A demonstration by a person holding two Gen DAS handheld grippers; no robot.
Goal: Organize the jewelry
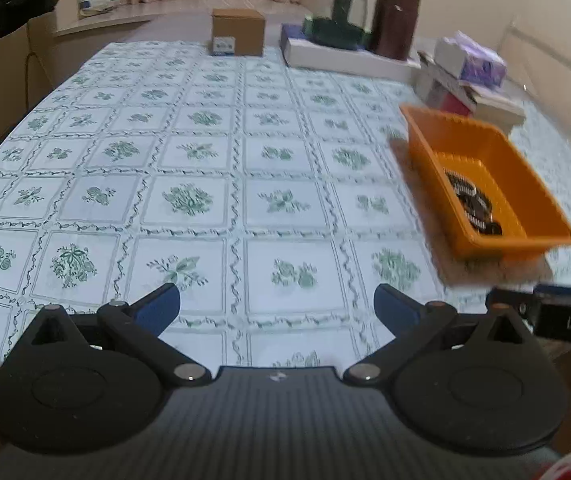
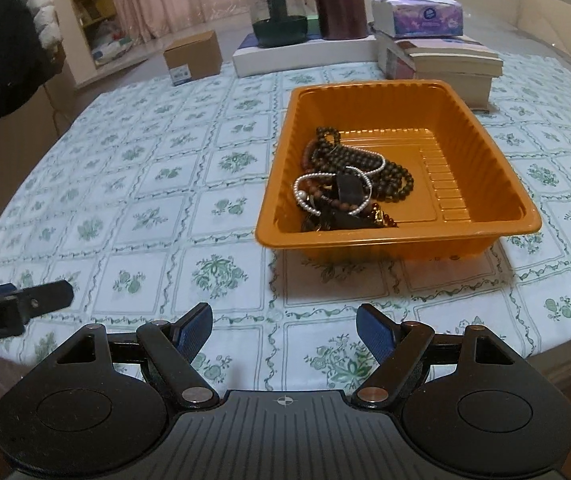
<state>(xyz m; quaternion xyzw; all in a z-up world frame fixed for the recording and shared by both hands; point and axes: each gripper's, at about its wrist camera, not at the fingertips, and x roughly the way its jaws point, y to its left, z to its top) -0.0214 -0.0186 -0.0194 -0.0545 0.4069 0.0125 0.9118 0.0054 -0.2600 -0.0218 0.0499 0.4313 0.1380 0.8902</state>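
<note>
Hand-held grippers: two (image 1: 277,308) (image 2: 283,326), one tray (image 2: 485,152).

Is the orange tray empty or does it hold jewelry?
Holds jewelry: a tangled pile of bead strands lies in the orange tray, toward its left side.

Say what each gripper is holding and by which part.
Nothing is held. The left gripper and right gripper are both open and empty; the jewelry lies in the orange tray.
</note>
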